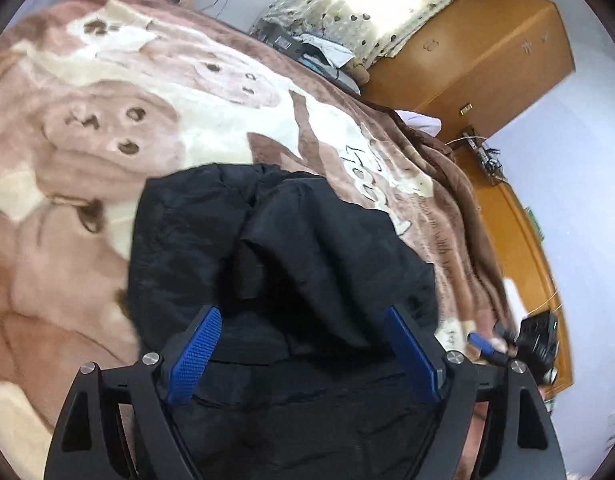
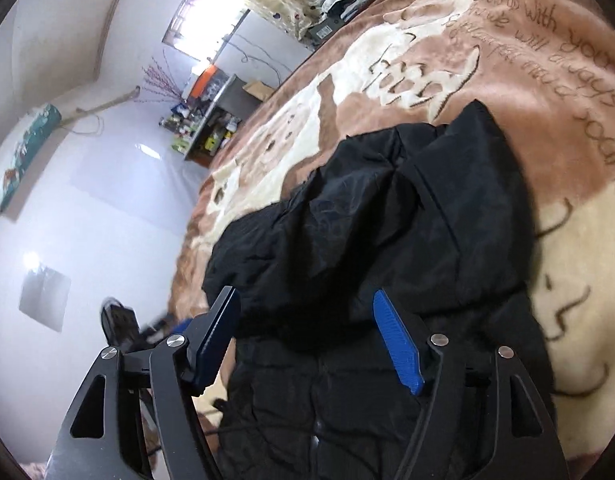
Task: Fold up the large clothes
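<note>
Black padded jacket (image 1: 283,248), bunched and partly folded over itself, lying on a brown-and-cream plush blanket (image 1: 107,128) that covers the bed. Left gripper (image 1: 303,344): jaws spread wide, blue ribbed pads (image 1: 195,356) on either side of the jacket's near edge, nothing held between them. Right gripper (image 2: 311,340): jaws likewise apart above the quilted lower part of the same jacket (image 2: 387,240), gripping nothing; its left finger hangs past the garment's edge toward the floor side of the bed.

Blanket print: cartoon bear faces in the left wrist view. In the right wrist view, cursive script on the blanket (image 2: 507,128) reads in part "grow up with you" and "will always"; the larger word on the cream patch and the remaining lines are not legible.

Background: orange wooden wardrobe (image 1: 479,48), heart-patterned curtain (image 1: 371,4) over a bright window, cluttered shelf (image 2: 211,120) against the white wall.
</note>
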A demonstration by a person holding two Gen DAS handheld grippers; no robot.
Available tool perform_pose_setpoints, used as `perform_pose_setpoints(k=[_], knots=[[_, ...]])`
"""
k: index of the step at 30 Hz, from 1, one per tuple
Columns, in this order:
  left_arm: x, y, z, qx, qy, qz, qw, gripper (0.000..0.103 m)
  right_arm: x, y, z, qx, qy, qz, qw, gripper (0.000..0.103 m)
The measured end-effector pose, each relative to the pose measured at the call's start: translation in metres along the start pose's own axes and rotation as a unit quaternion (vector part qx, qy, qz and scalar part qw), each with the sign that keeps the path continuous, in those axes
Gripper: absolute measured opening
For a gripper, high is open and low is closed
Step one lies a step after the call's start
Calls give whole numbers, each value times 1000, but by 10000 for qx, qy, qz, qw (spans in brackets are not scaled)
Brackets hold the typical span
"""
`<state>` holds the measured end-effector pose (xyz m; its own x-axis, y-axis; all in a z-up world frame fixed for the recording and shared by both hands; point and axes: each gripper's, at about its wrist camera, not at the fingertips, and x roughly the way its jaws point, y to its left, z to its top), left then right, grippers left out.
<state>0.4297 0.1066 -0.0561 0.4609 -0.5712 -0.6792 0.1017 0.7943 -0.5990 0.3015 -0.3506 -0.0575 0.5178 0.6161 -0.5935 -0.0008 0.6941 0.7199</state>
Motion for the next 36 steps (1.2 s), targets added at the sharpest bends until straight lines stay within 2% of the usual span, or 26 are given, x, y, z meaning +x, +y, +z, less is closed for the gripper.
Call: perform_pose_setpoints(k=[3, 5, 7, 9, 12, 14, 15, 16, 17, 18, 22, 24, 26, 28, 31, 33, 34, 36], knots=[[-2, -4, -6, 241, 130, 197, 9994, 84, -34, 7, -18, -390, -36, -371, 9985, 70], [-8, -5, -14, 444, 225, 374, 9981, 84, -64, 13, -28, -719, -119, -788, 9942, 70], [-17, -3, -22, 574, 305, 533, 9965, 84, -102, 22, -39, -1102, -283, -1442, 9830, 70], [-28, 2, -31, 561, 307, 565, 9964, 85, -146, 33, -50, -1333, -370, -1882, 9723, 70], [-38, 13, -39, 299, 286, 486, 9980, 91, -192, 53, -64, -1781, -569, -2489, 9503, 70], [-36, 17, -42, 157, 240, 355, 9990, 92, -204, 65, -70, -2207, -809, -2885, 9282, 70], [-32, 17, -42, 87, 262, 360, 9990, 92, -200, 64, -71, -2269, -782, -3063, 9212, 71], [-27, 16, -42, -4, 296, 342, 9990, 92, -185, 61, -71, -2309, -639, -3471, 9067, 71], [-22, 14, -43, -11, 322, 247, 9992, 92, -171, 56, -72, -2354, -578, -3559, 9025, 71], [-17, 12, -42, 3, 351, 153, 9993, 92, -154, 49, -72, -2361, -502, -3439, 9074, 71], [4, 4, -33, 7, 361, 96, 9993, 93, -72, 17, -70, -1974, 23, -2692, 9426, 71], [15, 7, -23, -157, 366, 42, 9992, 94, -40, 11, -67, -1840, 124, -2367, 9539, 71], [23, 12, -12, -385, 235, -64, 9990, 96, -2, 4, -54, -1500, 191, -1629, 9750, 71], [33, 16, -2, -517, 234, -181, 9982, 97, 26, 1, -43, -1182, 263, -1051, 9871, 71], [49, 23, 13, -646, 206, -61, 9977, 97, 57, 2, -27, -796, 58, -588, 9951, 74], [58, 31, 23, -867, 176, 104, 9960, 97, 76, -2, -15, -488, 99, -250, 9984, 77], [62, 33, 28, -967, 168, 72, 9951, 97, 87, -5, -9, -301, 178, -23, 9994, 77], [72, 34, 36, -1011, 230, -209, 9944, 97, 100, -8, -2, -15, 217, 124, 9997, 77]])
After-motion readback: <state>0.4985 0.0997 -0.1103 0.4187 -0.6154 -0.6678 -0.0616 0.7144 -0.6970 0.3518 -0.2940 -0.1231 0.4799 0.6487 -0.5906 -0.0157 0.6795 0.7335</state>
